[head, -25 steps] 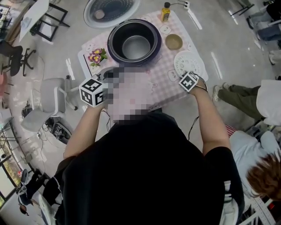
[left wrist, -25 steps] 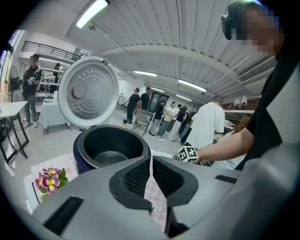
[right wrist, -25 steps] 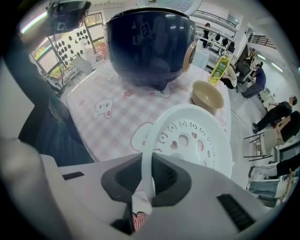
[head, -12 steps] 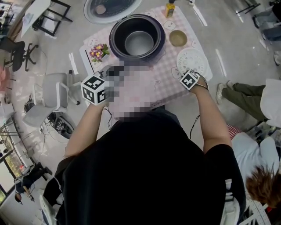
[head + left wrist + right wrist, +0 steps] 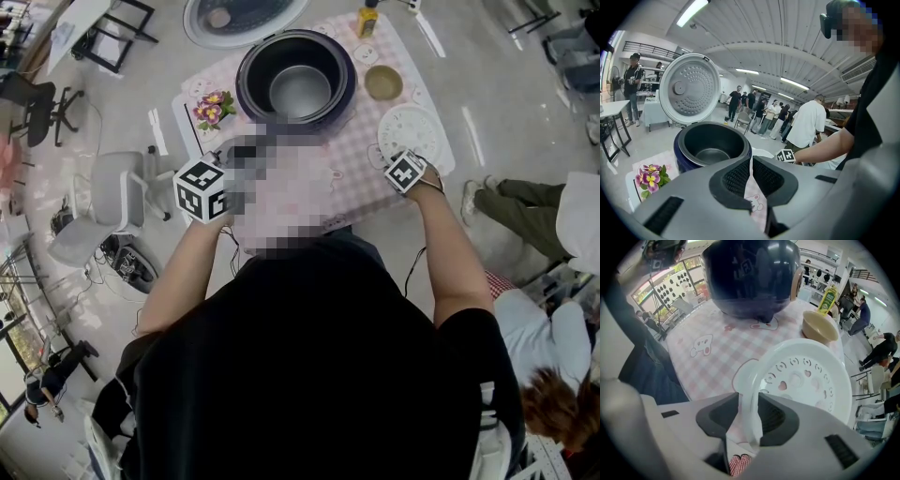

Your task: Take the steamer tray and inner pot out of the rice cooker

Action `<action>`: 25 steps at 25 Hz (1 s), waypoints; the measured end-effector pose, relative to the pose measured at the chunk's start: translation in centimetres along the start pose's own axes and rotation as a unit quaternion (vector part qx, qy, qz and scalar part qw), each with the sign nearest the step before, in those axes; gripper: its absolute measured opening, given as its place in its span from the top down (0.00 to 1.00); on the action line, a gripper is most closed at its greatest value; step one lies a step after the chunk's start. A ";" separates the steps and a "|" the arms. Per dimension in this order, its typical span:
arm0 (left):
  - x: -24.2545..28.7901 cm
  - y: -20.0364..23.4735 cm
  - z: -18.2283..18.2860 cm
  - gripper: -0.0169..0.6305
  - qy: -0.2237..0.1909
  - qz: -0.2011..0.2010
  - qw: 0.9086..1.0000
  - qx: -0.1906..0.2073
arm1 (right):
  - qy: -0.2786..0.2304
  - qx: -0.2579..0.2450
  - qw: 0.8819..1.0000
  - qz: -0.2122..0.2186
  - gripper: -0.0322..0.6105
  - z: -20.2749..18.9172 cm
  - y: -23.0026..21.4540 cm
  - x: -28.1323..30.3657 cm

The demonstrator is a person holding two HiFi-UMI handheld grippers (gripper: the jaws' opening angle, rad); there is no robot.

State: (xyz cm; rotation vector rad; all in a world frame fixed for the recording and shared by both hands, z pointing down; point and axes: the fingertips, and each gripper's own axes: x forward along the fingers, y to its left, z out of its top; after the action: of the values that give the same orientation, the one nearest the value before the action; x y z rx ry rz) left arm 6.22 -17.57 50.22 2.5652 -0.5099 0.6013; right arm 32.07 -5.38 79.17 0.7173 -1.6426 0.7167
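The dark blue rice cooker (image 5: 296, 84) stands open on the pink checked cloth, with the inner pot (image 5: 300, 92) inside it. The pot's dark hollow (image 5: 711, 146) also shows in the left gripper view. The white steamer tray (image 5: 412, 129) lies on the cloth to the cooker's right. My right gripper (image 5: 749, 404) points steeply down at the tray's (image 5: 806, 380) near rim. Its jaws have just been opening, and the rim stands between them with a gap on the left side. My left gripper (image 5: 751, 161) is shut on nothing and hovers in front of the cooker.
The cooker's lid (image 5: 246, 14) stands open at the back. A tan bowl (image 5: 383, 82) and a yellow bottle (image 5: 366, 21) sit behind the tray. A small flower pot (image 5: 211, 108) stands left of the cooker. A seated person (image 5: 525, 211) is close on the right.
The head view has shifted a little. The right gripper stays at the tray's near rim, slightly lower. The left gripper has kept still.
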 end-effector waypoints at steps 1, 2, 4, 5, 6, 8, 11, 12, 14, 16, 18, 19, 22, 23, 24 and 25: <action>0.0 0.0 0.0 0.91 0.000 0.000 1.000 0.001 | -0.002 0.000 1.000 0.002 0.72 0.1 0.0 -0.1; -0.1 0.0 0.0 0.91 -0.001 0.001 1.000 0.002 | -0.004 -0.002 1.000 -0.002 0.70 0.3 -0.2 -0.4; -0.2 -0.1 0.2 0.91 -0.005 0.002 1.000 0.003 | -0.011 -0.008 1.000 -0.017 0.68 0.8 -1.0 -1.0; -0.3 -0.1 0.3 0.91 -0.007 0.003 1.000 0.003 | -0.011 -0.006 1.000 -0.016 0.67 0.8 -1.1 -1.3; -0.3 -0.1 0.5 0.91 -0.009 0.004 1.000 0.004 | -0.011 -0.001 1.000 -0.010 0.67 0.8 -1.0 -1.5; -0.5 -0.1 0.7 0.91 -0.014 0.005 1.000 0.005 | -0.020 0.002 1.000 -0.004 0.67 1.3 -0.9 -2.4; -1.0 -0.1 0.9 0.91 -0.020 0.006 1.000 0.005 | -0.053 -0.022 0.997 -0.049 0.66 3.8 -2.4 -5.1; -1.2 -0.2 0.9 0.91 -0.022 0.007 1.000 0.005 | -0.066 -0.032 0.995 -0.066 0.66 4.9 -2.9 -6.1; -1.6 -0.3 1.0 0.91 -0.025 0.009 1.000 0.007 | -0.089 -0.037 0.993 -0.069 0.66 6.4 -3.1 -7.3; -2.1 -0.3 1.0 0.91 -0.028 0.012 1.000 0.007 | -0.104 -0.030 0.992 -0.060 0.67 7.5 -2.7 -8.5; -2.6 -0.2 1.0 0.91 -0.031 0.016 0.999 0.006 | -0.128 -0.025 0.989 -0.068 0.67 9.1 -2.8 -10.6; -2.9 -0.2 1.0 0.91 -0.033 0.018 0.999 0.005 | -0.143 -0.021 0.987 -0.068 0.67 9.9 -2.5 -11.6; -3.9 -0.2 1.0 0.91 -0.041 0.026 0.999 0.004 | -0.194 -0.020 0.978 -0.074 0.68 12.3 -1.9 -14.1; -4.2 -0.1 1.0 0.91 -0.043 0.029 0.999 0.003 | -0.213 -0.021 0.973 -0.080 0.68 13.2 -1.8 -15.0; -4.4 0.0 0.9 0.91 -0.046 0.031 0.998 0.002 | -0.229 -0.019 0.970 -0.083 0.69 13.8 -1.6 -15.9; -4.6 0.1 0.9 0.91 -0.048 0.033 0.998 0.001 | -0.240 -0.014 0.967 -0.084 0.69 14.3 -1.3 -16.7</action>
State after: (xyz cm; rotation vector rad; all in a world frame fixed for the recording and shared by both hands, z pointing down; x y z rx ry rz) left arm 2.61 -16.94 47.25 2.5976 -0.6284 0.5025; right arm 27.15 -15.94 60.47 1.0539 -1.9914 0.4134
